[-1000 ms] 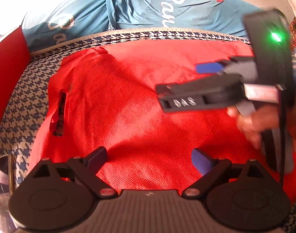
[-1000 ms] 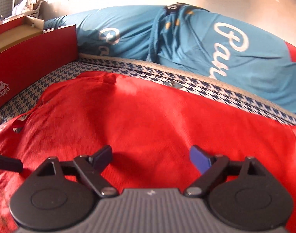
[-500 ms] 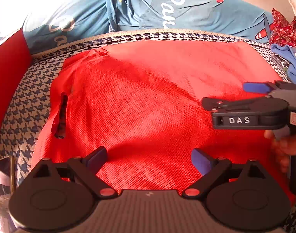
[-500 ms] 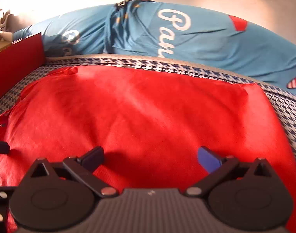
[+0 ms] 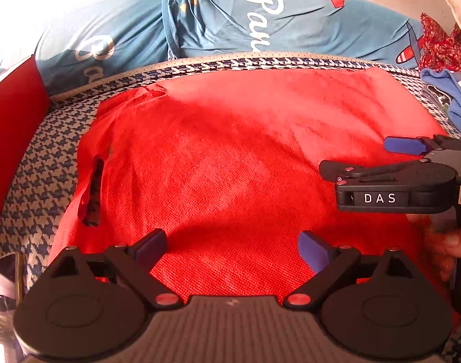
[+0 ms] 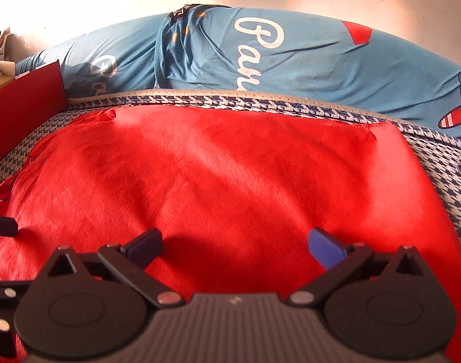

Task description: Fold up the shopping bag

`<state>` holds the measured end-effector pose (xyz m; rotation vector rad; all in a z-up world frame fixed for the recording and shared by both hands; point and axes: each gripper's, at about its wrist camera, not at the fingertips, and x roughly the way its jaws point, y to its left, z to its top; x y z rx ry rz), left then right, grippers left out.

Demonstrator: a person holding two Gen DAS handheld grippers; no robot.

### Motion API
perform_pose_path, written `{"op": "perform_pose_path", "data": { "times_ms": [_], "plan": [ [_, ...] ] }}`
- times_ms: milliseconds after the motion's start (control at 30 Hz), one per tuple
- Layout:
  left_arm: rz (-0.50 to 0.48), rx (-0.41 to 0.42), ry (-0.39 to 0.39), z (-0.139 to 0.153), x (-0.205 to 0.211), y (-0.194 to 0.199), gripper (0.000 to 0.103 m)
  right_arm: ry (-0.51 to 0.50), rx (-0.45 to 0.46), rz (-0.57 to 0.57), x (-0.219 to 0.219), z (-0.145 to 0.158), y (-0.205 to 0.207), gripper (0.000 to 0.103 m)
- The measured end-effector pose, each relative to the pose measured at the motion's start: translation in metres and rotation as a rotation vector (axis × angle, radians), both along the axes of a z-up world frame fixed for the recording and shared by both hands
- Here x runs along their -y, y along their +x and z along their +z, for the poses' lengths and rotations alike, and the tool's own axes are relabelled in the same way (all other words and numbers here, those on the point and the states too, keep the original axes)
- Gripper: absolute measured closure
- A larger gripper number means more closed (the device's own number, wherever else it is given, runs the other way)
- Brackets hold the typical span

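On the houndstooth mattress (image 5: pixel 34 163) the red shopping bag (image 5: pixel 236 163) lies flat. Only my left view shows its handle slot (image 5: pixel 92 193) and my right gripper (image 6: pixel 235 243), tilted downward; its jaws, just widened, hold nothing. My left gripper (image 5: pixel 232 243) gapes empty.

Red shopping bag (image 5: pixel 230 157): we see its near edge hidden beneath the left tool (image 5: pixel 232 249) body; in the right wrist view the right tool (image 6: pixel 235 248) covers that edge too, and the frame cuts the bag's left side.

Right tool, left wrist view: cut off at the frame's right edge; only one blue fingertip (image 5: pixel 402 145) shows, the other we cannot see.

Hand (image 5: pixel 454 242) on it: partly out of frame.

Blue lettered cloth (image 6: pixel 260 57) along the bed's far edge: wording folded, unreadable in full.

Clothes (image 5: pixel 451 90) at the bed's far right corner: cropped, unidentified.
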<state>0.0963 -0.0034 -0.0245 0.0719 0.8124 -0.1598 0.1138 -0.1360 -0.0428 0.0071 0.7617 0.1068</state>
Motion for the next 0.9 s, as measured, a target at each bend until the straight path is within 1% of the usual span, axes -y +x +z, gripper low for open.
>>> {"op": "perform_pose_path", "data": {
  "times_ms": [167, 300, 333, 533, 900],
  "plan": [
    [-0.018, 0.005, 0.002, 0.000, 0.003, 0.000, 0.011, -0.007, -0.020, -0.010, 0.001, 0.002, -0.004, 0.000],
    [-0.037, 0.010, -0.005, 0.000, 0.005, -0.001, 0.018, -0.023, -0.041, -0.037, 0.005, 0.005, -0.010, 0.001],
    [-0.040, 0.011, -0.007, 0.000, 0.005, -0.002, 0.018, -0.021, -0.038, -0.041, 0.006, 0.004, -0.011, 0.001],
    [-0.038, 0.008, -0.007, 0.001, 0.006, -0.003, 0.018, 0.002, -0.019, -0.052, 0.010, 0.000, -0.013, 0.000],
    [-0.035, 0.008, -0.009, 0.000, 0.006, -0.004, 0.018, 0.002, -0.010, -0.057, 0.009, -0.001, -0.013, 0.000]
  ]
}}
